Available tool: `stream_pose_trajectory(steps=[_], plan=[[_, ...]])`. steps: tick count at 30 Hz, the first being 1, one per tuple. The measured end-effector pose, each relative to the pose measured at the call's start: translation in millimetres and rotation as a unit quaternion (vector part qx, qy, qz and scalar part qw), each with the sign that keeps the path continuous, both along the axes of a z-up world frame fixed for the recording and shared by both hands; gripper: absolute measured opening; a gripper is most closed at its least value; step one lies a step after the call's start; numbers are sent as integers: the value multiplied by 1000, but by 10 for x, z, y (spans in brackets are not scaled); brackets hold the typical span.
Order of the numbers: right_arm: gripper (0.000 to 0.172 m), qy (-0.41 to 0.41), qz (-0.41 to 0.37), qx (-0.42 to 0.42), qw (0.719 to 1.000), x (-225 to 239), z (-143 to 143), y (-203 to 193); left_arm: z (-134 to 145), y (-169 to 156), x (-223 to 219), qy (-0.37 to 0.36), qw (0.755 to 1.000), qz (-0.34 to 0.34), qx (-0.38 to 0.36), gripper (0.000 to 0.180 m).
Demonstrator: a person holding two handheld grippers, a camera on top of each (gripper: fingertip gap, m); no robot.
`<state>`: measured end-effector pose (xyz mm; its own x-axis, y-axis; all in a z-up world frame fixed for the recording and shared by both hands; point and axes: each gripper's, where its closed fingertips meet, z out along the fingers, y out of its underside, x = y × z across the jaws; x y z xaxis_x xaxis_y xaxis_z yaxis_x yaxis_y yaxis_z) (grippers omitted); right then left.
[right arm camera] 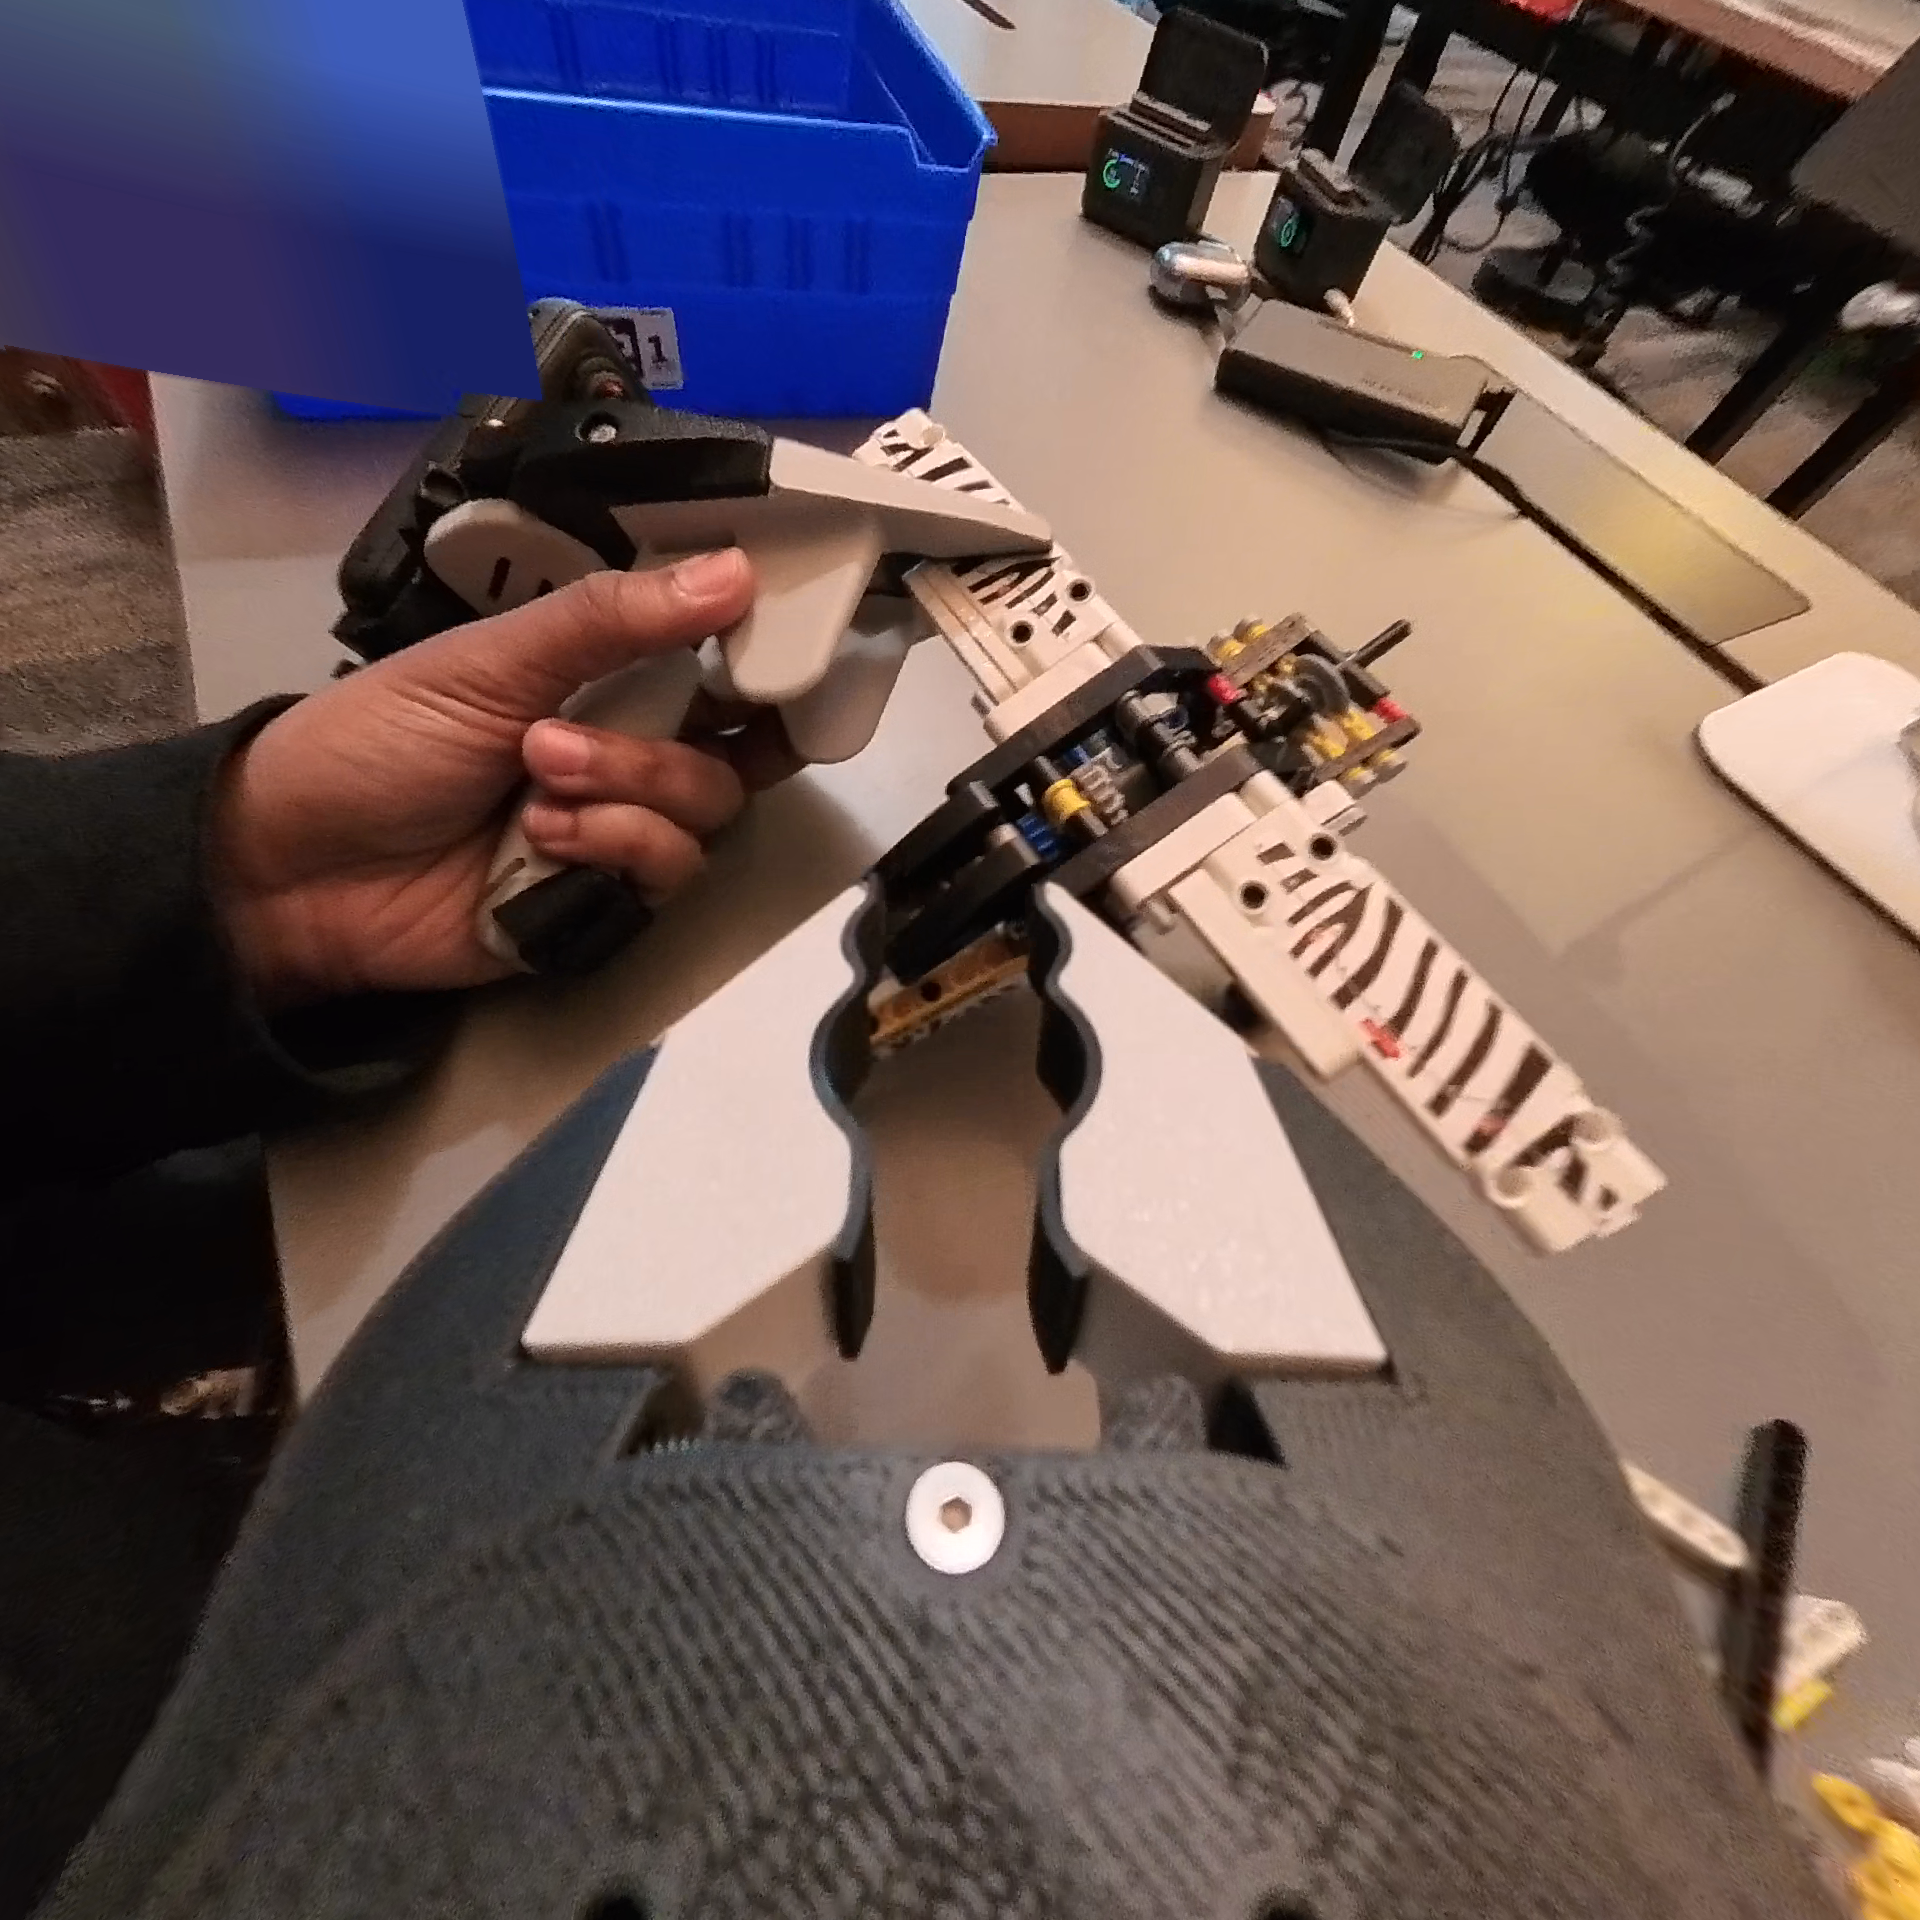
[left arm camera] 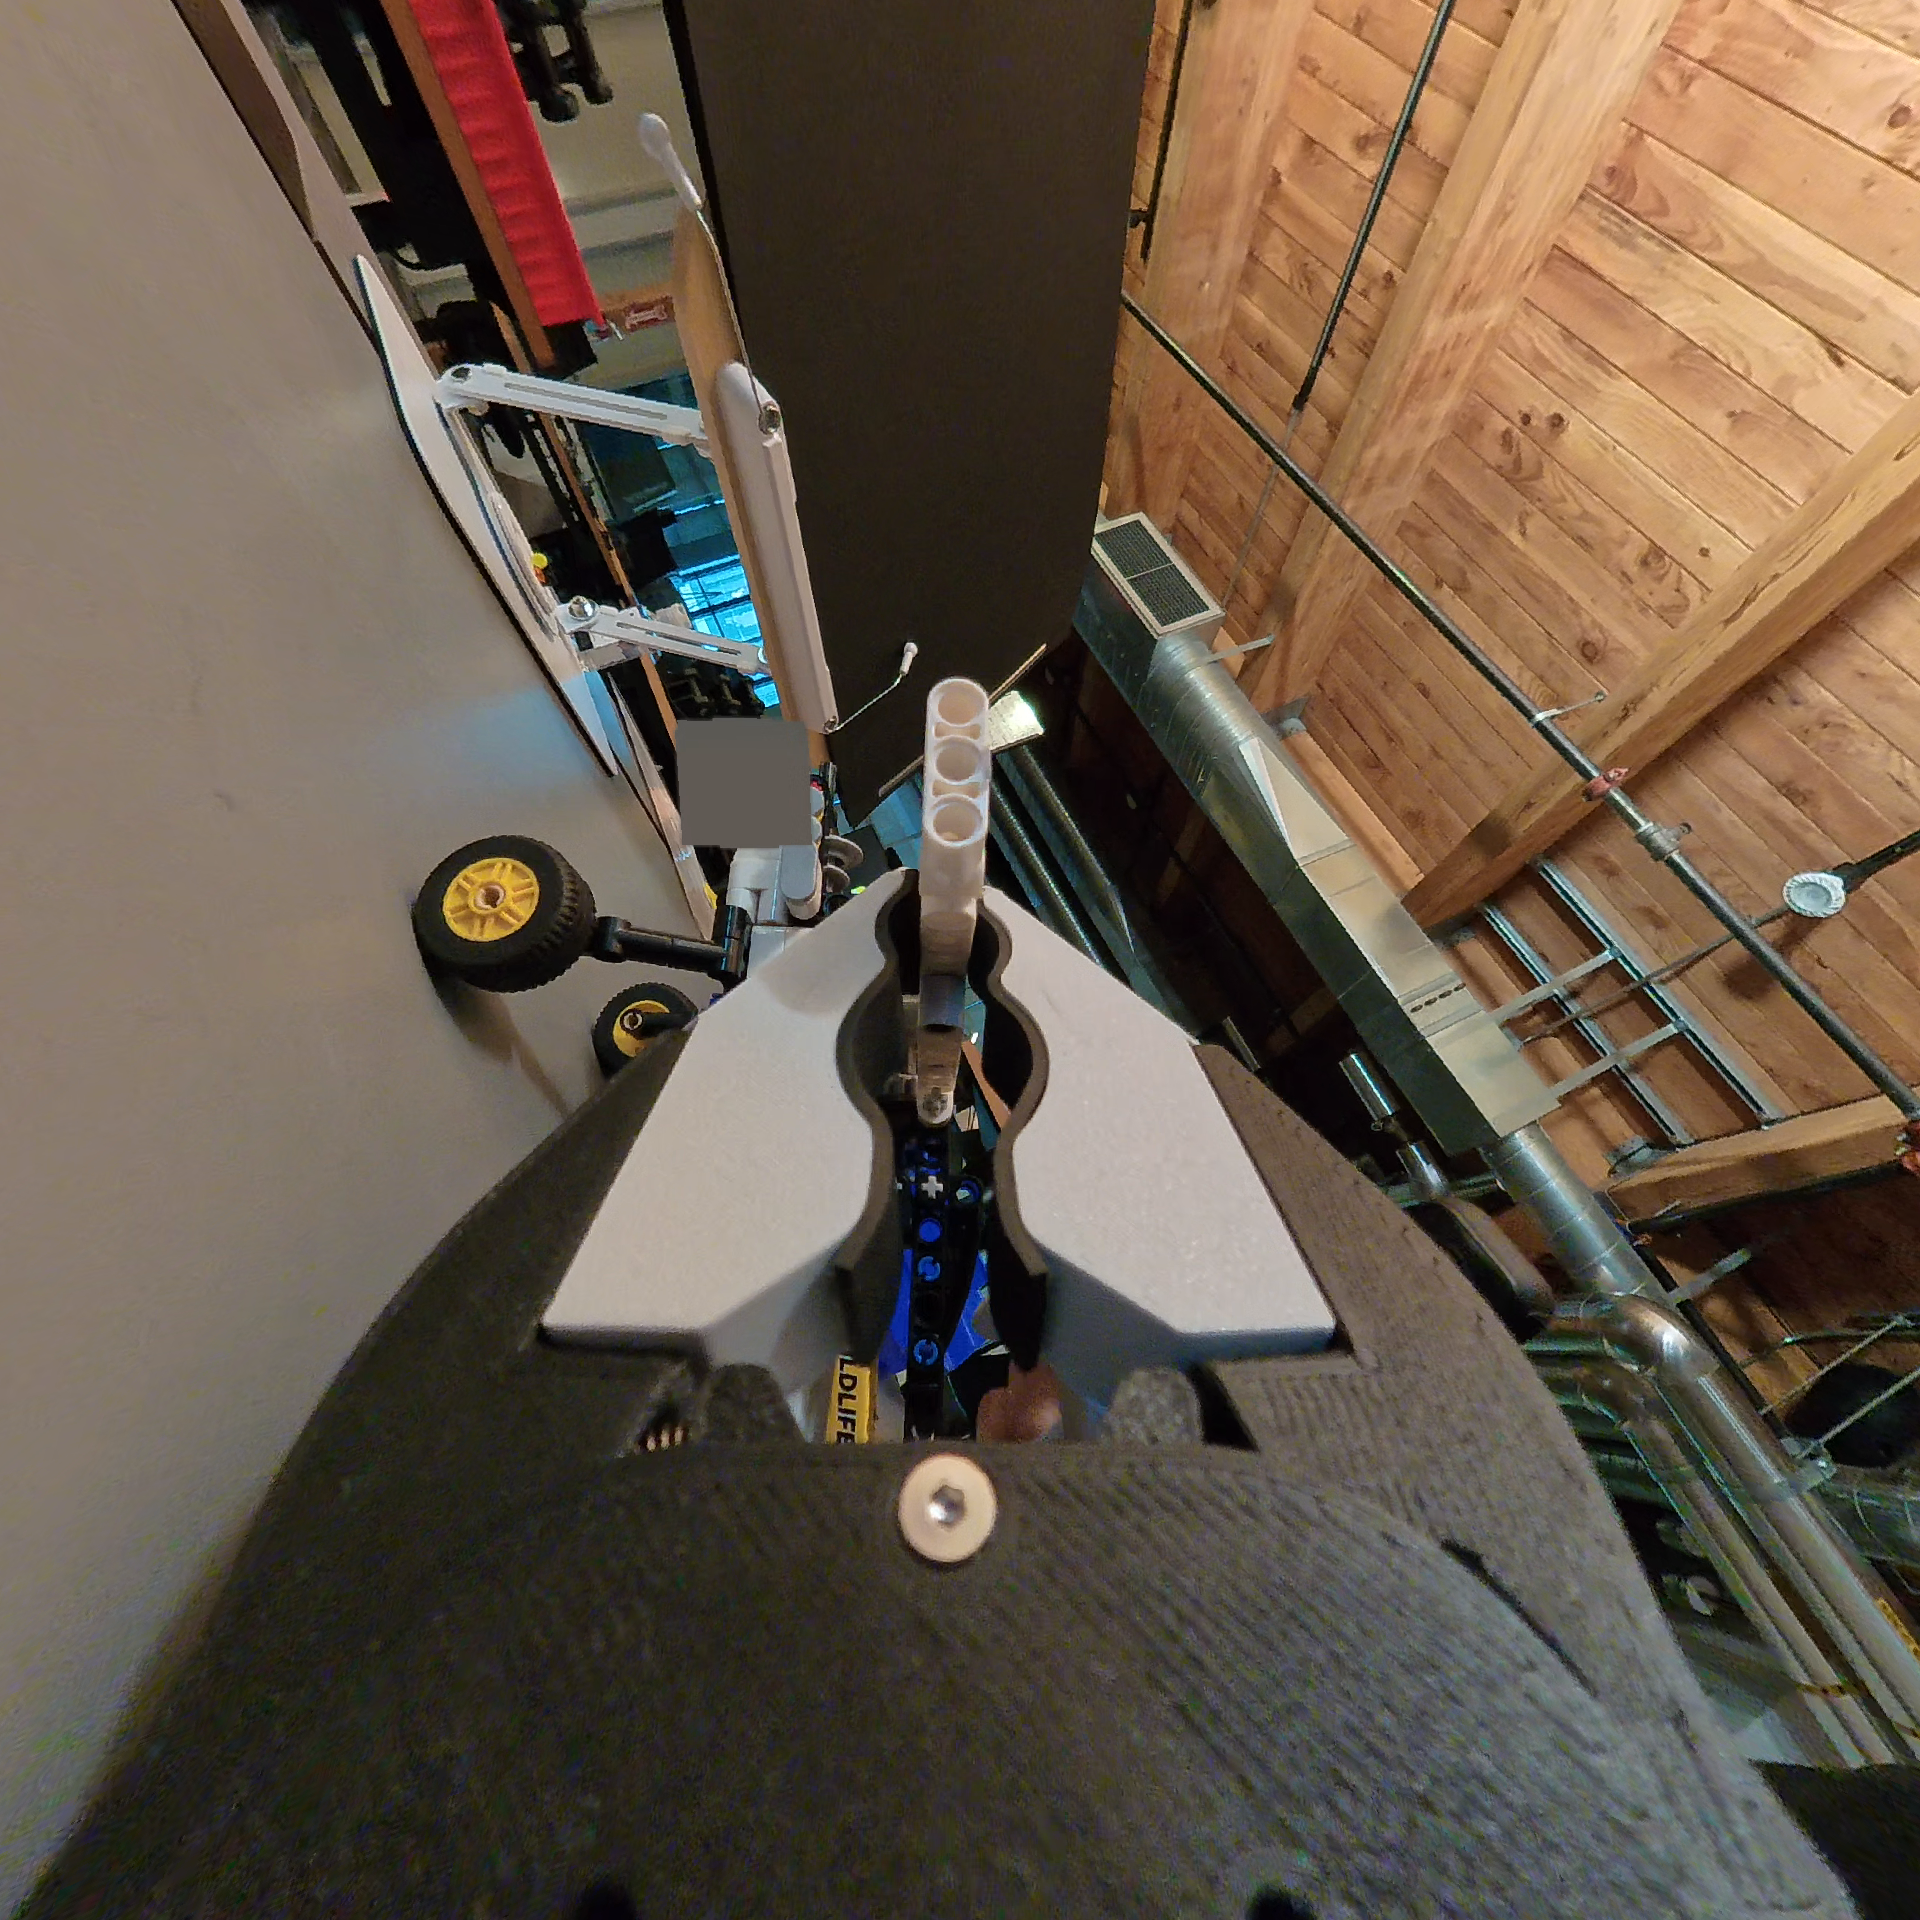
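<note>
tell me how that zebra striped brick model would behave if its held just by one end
The zebra-striped model is long and built from many pinned beams and axles, so it probably stays fairly stiff but could flex or pop apart at joints. With both grippers, left and right, clamped near its middle, one-end holding would likely droop or twist.

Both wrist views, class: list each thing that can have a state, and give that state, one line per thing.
Left gripper: fingers shut on the white holed beam.
White holed beam: sticking out past the fingertips, part of the toy model.
Right gripper: fingers closed on the model's black frame.
Toy model: held off the table, tilted.
Blue bin: upright on the table.
Yellow-hubbed wheel: mounted on a black axle.
</note>
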<state>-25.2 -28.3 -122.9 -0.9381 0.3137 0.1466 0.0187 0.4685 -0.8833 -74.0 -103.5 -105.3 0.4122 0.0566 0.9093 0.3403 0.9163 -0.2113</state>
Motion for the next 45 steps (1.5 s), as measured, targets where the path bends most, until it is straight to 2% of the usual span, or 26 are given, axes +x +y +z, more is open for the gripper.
stream_pose_trajectory(steps=[4, 7, 11, 14, 16, 18, 22, 25, 28, 32, 45], plan=[[35, -69, -7, -29, 997, 153, -51, -64, -1, -3, -2, 0, 1000, 0, 3, 3], [73, -91, -61, -41, 993, 100, -124, -56, 6, -12, 0, 3, 1000, 0, 8, 4], [87, -71, -105, -39, 991, 47, -221, -46, 22, -26, 9, 8, 1000, -1, 16, 9], [82, -75, -118, 12, 990, 9, -416, -51, 29, -29, 13, 11, 1000, -1, 17, 10], [71, -80, -115, 21, 990, -10, -464, -69, 33, -28, 14, 13, 1000, -2, 19, 11], [54, -100, -107, 9, 989, 3, -460, -102, 38, -30, 18, 14, 1000, -3, 21, 13], [45, -134, -115, -3, 984, -51, -452, -32, 52, -37, 24, 20, 999, -6, 28, 17], [39, -183, -126, -64, 973, -139, -310, 75, 84, -66, 47, 33, 999, -1, 35, 21], [36, -252, -133, -123, 950, -236, -204, 198, 122, -88, 74, 48, 998, 1, 43, 27], [32, -285, -142, -174, 932, -351, -76, 358, 164, -120, 107, 63, 997, 13, 42, 30], [31, -295, -139, -207, 923, -410, 63, 508, 169, -124, 113, 65, 997, 15, 42, 31]])
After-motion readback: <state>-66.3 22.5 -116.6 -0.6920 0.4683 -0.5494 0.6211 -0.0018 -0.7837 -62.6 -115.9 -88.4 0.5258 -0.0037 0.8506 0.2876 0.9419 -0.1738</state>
